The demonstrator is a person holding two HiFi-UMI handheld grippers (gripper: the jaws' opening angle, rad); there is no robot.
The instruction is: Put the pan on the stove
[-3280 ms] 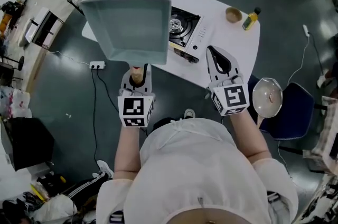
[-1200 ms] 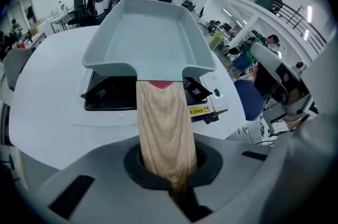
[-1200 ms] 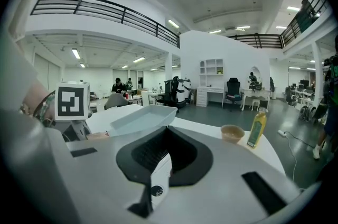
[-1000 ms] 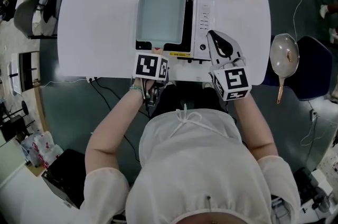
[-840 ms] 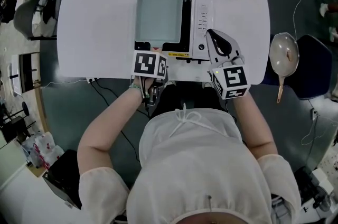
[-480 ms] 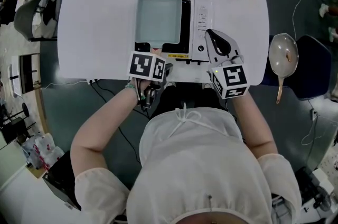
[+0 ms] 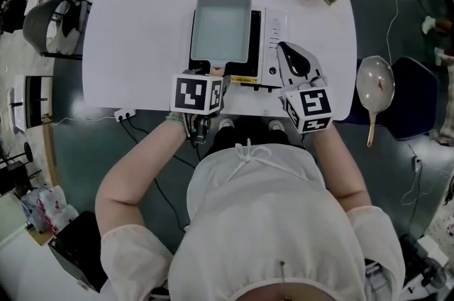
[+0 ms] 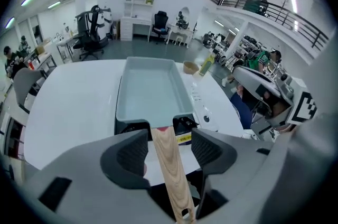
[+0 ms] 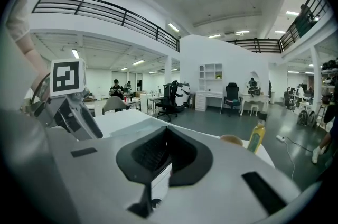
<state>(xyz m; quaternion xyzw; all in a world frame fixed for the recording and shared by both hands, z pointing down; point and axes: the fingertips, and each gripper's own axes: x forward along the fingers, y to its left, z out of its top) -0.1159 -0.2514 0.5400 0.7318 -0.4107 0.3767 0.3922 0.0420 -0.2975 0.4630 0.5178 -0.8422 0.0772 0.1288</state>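
Atop white table [image 7: 142,23], left tool [image 8: 169,145] just opened astride pan handle [image 8: 174,180] (right tool [image 9: 165,149] closed).

White table [image 7: 135,44] stands on dark grey floor [image 7: 71,157].

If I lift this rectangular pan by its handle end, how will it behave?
Probably front-heavy: the pan body sits well beyond the slim wooden handle, so it may droop. Looks rigid, not floppy. Flat-based on the stove, it should slide, not roll.
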